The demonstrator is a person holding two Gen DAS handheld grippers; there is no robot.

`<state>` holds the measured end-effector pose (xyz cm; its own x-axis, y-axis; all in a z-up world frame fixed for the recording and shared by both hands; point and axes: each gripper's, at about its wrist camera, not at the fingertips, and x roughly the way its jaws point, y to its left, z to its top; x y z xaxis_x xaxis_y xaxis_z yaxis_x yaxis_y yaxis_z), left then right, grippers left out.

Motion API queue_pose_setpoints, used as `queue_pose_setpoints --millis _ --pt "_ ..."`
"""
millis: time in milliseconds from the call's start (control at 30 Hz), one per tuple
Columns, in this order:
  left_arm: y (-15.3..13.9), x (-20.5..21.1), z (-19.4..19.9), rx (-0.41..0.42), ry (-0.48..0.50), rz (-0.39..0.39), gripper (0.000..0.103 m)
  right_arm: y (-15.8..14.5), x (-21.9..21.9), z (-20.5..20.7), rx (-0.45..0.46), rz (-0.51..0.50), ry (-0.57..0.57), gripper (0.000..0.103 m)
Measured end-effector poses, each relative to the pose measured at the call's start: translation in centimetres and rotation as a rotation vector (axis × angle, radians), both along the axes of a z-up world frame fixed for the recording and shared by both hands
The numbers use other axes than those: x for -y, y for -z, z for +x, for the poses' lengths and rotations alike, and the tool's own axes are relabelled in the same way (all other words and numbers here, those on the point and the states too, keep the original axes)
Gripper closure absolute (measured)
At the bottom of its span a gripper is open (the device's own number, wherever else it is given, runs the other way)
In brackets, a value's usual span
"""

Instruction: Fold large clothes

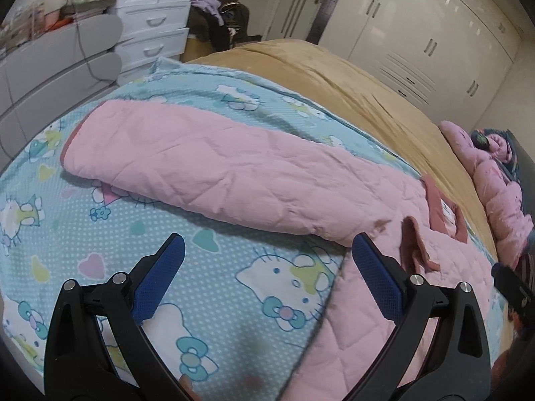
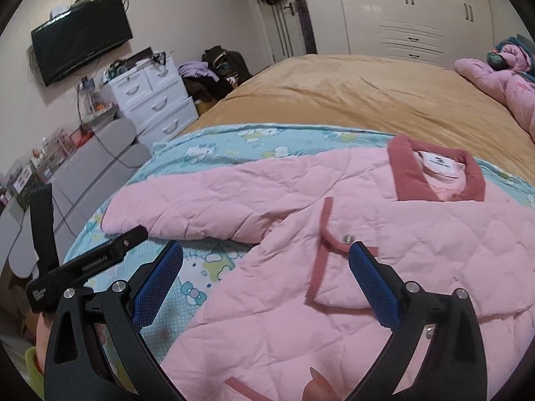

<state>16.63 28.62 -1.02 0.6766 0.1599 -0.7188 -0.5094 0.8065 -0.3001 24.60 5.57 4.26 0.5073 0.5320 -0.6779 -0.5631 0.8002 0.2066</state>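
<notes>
Flat, quilted pink jacket (image 2: 334,234), sleeve outstretched

A turquoise cartoon-cat printed sheet (image 1: 214,287) lay spread over the near part of the bed, on top of a tan bedspread (image 2: 351,100) that ran to the far edge. At the bed's right end sat a heap of crumpled pink bedding (image 2: 501,77). A white plastic drawer chest (image 2: 150,100) stood by the wall, a pile of dark and lilac clothes (image 2: 207,73) beside it. A black flat television (image 2: 82,36) hung on the wall. White wardrobe doors (image 1: 418,33) closed off the back.
</notes>
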Motion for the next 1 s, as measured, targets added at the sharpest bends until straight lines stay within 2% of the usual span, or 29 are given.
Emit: queue_pose_setpoints --millis 300,533,733,900,1000 --pt "2.6 -4.6 -0.7 -0.005 -0.114 -0.056 0.009 1.5 -3.5 -0.3 -0.008 -0.042 -0.059 0.004" --pt "3.6 -7.1 -1.0 -0.022 -0.182 -0.043 0.009 2.7 -5.8 0.2 -0.019 -0.058 -0.095 0.004" --pt "4.2 -9.6 -1.1 0.012 -0.228 -0.079 0.009 3.5 -7.6 0.8 -0.015 -0.063 -0.108 0.004" --pt "5.6 -12.3 -1.4 0.043 -0.287 -0.181 0.009 3.7 -8.2 1.4 -0.022 -0.043 -0.1 0.004" --pt "5.6 -13.9 -1.6 0.071 -0.308 -0.171 0.009 4.1 -8.6 1.8 -0.033 -0.04 -0.095 0.004"
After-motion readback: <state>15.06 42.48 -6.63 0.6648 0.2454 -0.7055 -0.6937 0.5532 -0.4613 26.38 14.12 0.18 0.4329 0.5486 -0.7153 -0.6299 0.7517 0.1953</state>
